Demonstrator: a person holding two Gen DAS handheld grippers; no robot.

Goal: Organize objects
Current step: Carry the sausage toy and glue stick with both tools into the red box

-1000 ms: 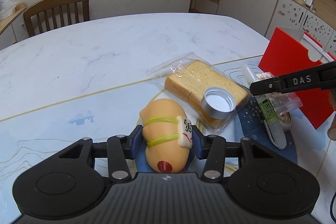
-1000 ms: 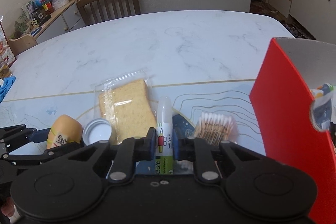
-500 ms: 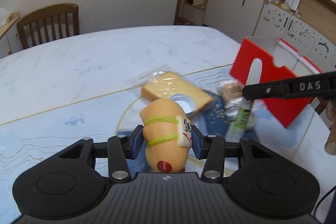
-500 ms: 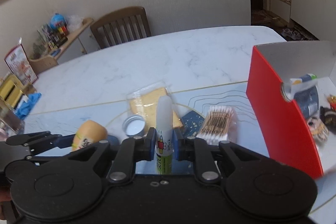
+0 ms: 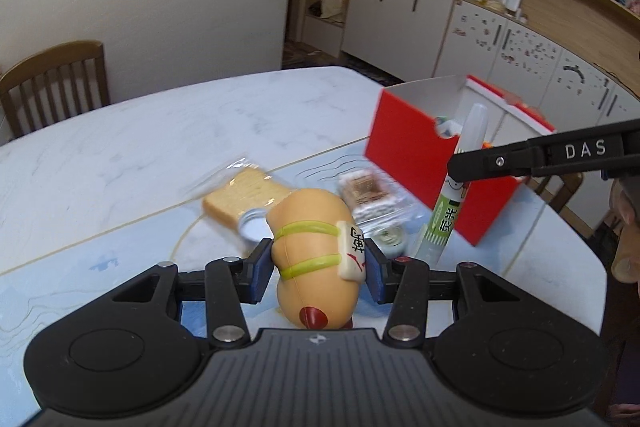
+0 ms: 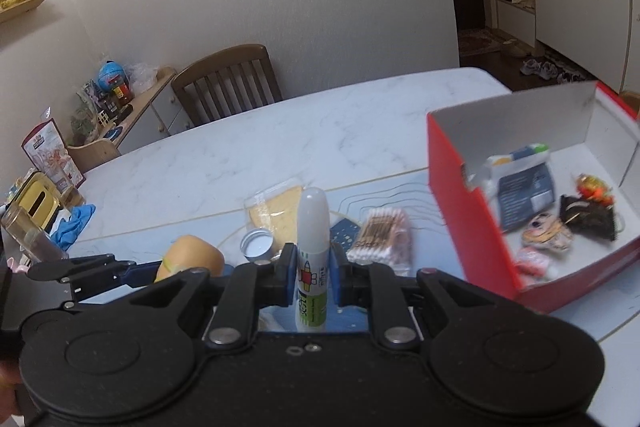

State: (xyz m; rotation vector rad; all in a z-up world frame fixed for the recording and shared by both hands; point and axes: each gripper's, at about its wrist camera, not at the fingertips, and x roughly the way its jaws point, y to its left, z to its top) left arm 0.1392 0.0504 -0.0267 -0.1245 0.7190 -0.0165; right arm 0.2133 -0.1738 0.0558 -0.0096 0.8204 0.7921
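The left gripper (image 5: 318,269) holds a squishy toy (image 5: 316,255) between its fingers. The right gripper (image 6: 313,281) clamps a glue stick (image 6: 313,251), left of the red box (image 6: 472,223).

One glue stick (image 6: 313,227), one red box (image 6: 460,211)

Red box (image 6: 460,211); tan toy (image 5: 316,247), 2 green bands.

- Brown slatted wooden chair (image 6: 230,83) stands behind the white marble table (image 5: 168,131).
- White cupboard doors (image 5: 394,21) line the wall.
- Blue cloth (image 6: 74,225) lies crumpled at the left.
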